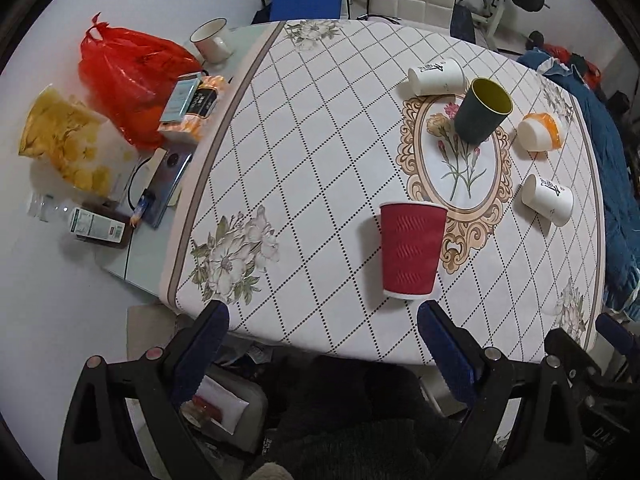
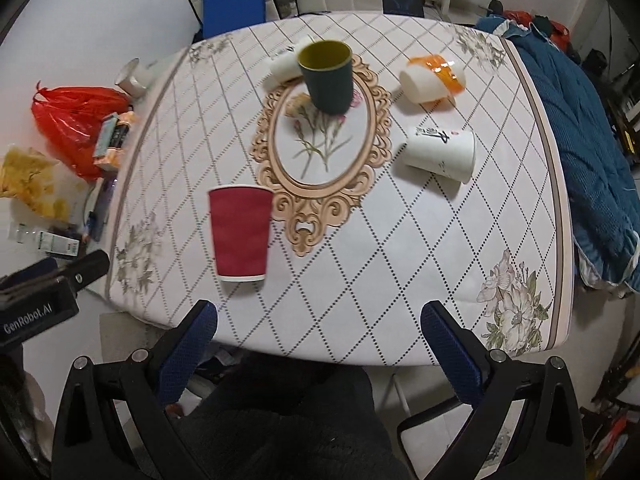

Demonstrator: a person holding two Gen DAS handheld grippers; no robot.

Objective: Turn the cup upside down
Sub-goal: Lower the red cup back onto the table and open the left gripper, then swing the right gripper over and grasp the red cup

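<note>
- My left gripper hangs short of the near edge of the counter, its blue-padded fingers spread wide with nothing between them.
- My right gripper is in the same state: fingers wide apart, holding nothing, back from the counter's near edge.
- The red ribbed cup stands mouth-down on the quilted cloth, its wide rim on the surface, just left of the ornate oval motif. In the right wrist view I see the same red ribbed cup ahead and left of the gripper.
- A dark green cup with a yellow inside stands upright, mouth open, at the far end of the oval.
- A white printed cup lies on its side just behind the green one; I cannot tell whether they touch.
- A second white printed cup lies on its side right of the oval, well apart from the red one.
- An orange-and-white cup lies on its side at the far right.
- On the counter's left margin I see a red plastic bag, a white mug and a phone.
- A blue blanket drapes along the right side.
</note>
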